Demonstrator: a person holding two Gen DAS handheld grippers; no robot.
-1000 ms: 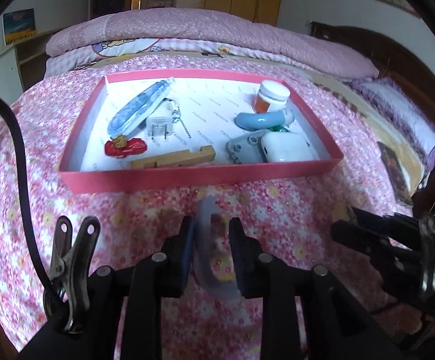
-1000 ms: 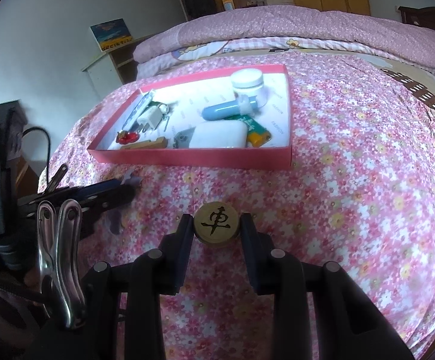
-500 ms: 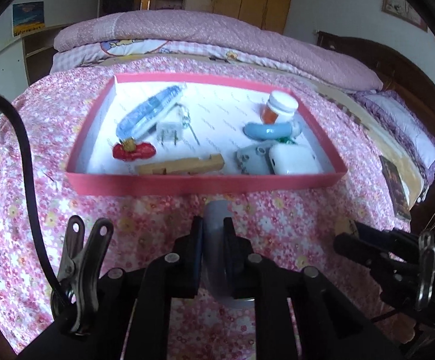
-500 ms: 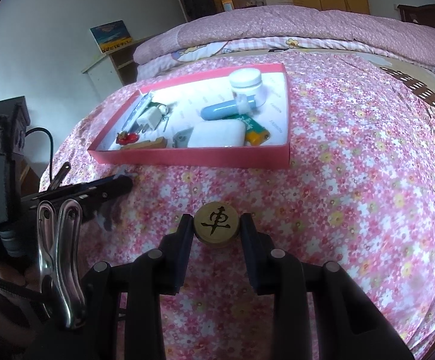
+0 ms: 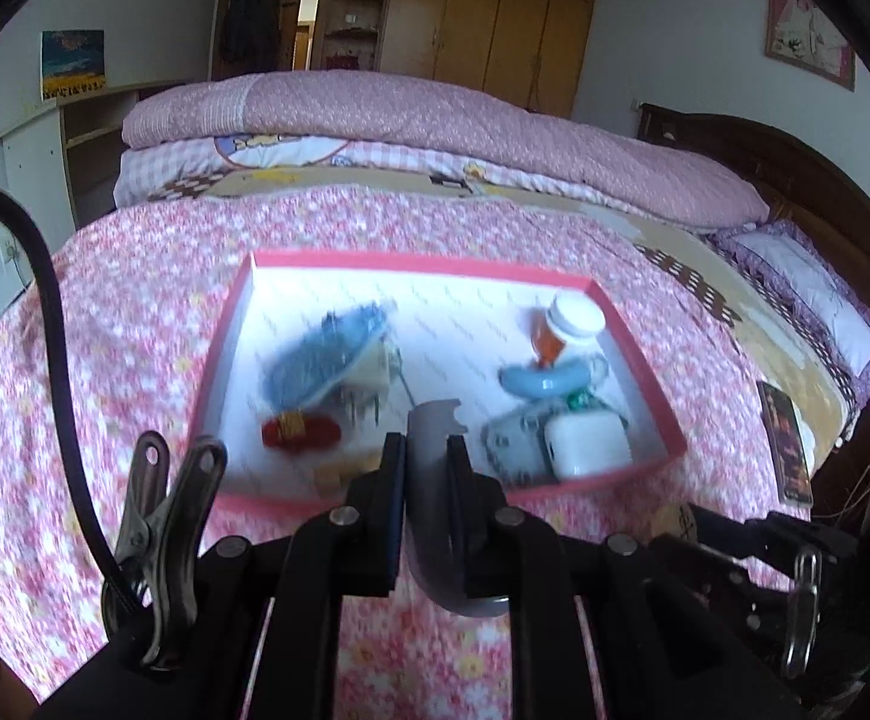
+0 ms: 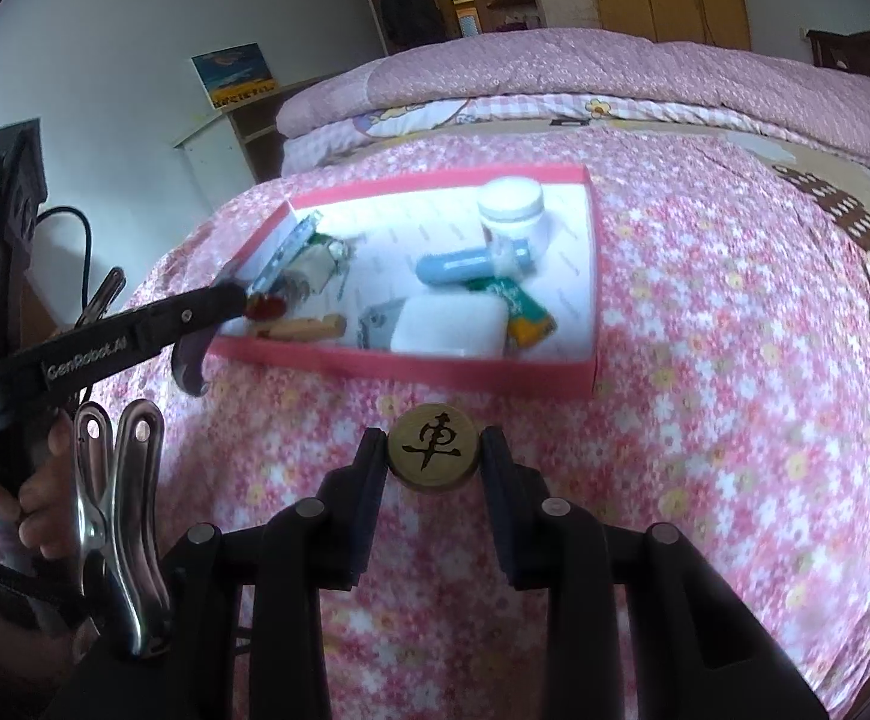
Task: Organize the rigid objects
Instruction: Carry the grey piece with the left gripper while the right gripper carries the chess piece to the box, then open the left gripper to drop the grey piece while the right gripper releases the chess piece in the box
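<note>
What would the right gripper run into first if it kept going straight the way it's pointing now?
Probably the near wall of the pink box. The right gripper, shut on the chess piece, aims down over the flowered bedspread toward it; depth is hard to judge, so it might meet the bedspread first.

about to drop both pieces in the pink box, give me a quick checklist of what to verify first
1. Left gripper clamped on the grey curved piece: ok.
2. Right gripper clamped on the wooden chess piece: ok.
3. Grey curved piece clear of the bedspread: ok, it hangs above it in the right wrist view.
4. Bare floor left in the pink box: ok, in the middle.
5. Chess piece over the box: not ok, short of the near wall.
6. Left view sharp enough to aim: not ok, blurred.
</note>
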